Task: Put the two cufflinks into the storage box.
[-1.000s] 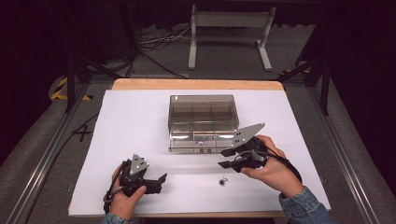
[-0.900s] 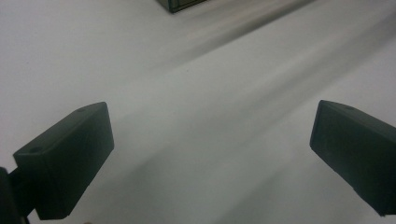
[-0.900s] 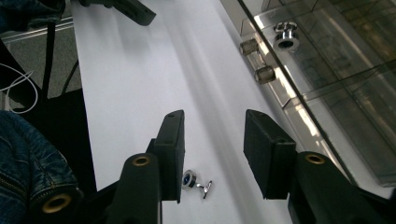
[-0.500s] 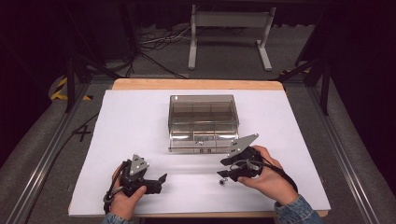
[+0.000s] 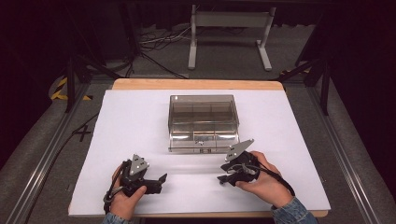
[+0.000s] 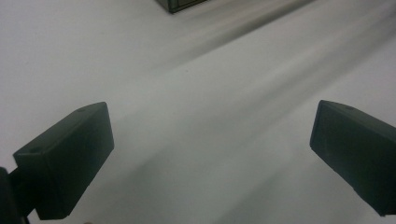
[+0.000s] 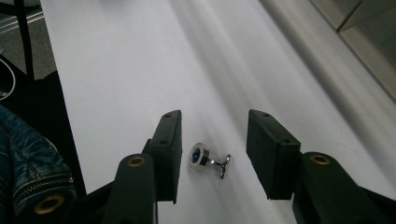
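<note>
A clear box (image 5: 203, 122) with inner dividers stands mid-table (image 5: 140, 116) on the white sheet, just beyond both grippers. The left gripper (image 5: 159, 179) rests near the front edge, jaws spread wide over bare sheet, with a box corner (image 6: 180, 4) showing ahead. The right gripper (image 7: 212, 149) is down at the table, jaws parted on either side of a cufflink (image 7: 209, 160), neither touching it. The cufflink lies on its side: silver, round blue-centred face, short post, small toggle.
</note>
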Tool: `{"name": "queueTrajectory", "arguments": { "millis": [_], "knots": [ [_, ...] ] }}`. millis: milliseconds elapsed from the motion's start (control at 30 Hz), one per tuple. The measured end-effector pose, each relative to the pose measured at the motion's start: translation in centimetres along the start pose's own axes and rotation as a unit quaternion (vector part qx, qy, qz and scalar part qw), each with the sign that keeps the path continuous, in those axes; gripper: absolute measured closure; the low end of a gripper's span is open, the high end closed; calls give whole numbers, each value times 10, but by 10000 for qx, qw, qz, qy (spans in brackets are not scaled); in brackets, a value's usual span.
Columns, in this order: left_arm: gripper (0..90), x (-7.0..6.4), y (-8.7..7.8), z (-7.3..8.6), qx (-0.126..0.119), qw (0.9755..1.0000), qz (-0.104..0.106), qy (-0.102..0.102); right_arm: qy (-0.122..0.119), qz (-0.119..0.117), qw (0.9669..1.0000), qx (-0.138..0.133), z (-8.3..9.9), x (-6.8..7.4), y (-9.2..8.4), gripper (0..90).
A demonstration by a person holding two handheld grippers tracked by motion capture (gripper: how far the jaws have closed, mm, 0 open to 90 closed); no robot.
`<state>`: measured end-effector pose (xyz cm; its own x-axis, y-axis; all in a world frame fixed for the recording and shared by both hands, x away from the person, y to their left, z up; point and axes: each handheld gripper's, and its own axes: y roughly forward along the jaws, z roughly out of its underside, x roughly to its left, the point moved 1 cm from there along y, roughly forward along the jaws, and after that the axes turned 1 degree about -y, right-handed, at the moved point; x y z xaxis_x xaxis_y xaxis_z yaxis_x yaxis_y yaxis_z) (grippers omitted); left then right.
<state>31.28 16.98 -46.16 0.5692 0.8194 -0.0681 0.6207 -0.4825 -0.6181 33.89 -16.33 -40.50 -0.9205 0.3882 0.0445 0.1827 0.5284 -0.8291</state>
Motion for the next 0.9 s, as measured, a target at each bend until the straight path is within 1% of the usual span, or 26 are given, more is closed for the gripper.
{"name": "queueTrajectory", "arguments": {
  "millis": [167,200,367,467,600,767,900],
  "knots": [
    [3,0,0,0,-1,10000,3,4,-15,3,10000,80,1,1,4,565],
    [3,0,0,0,-4,10000,0,4,-1,-22,10000,94,2,0,6,564],
    [3,0,0,0,-5,10000,0,5,47,-6,9997,233,6,0,11,565],
    [3,0,0,0,-12,10000,9,2,76,-58,9997,240,7,0,14,565],
    [3,0,0,0,-9,10000,12,-9,90,-7,9993,354,9,-1,17,566],
    [3,0,0,0,-11,10000,11,3,115,-31,9990,442,9,0,20,572],
    [3,0,0,0,-6,10000,9,3,89,48,9985,546,9,1,22,588]
  ]
}}
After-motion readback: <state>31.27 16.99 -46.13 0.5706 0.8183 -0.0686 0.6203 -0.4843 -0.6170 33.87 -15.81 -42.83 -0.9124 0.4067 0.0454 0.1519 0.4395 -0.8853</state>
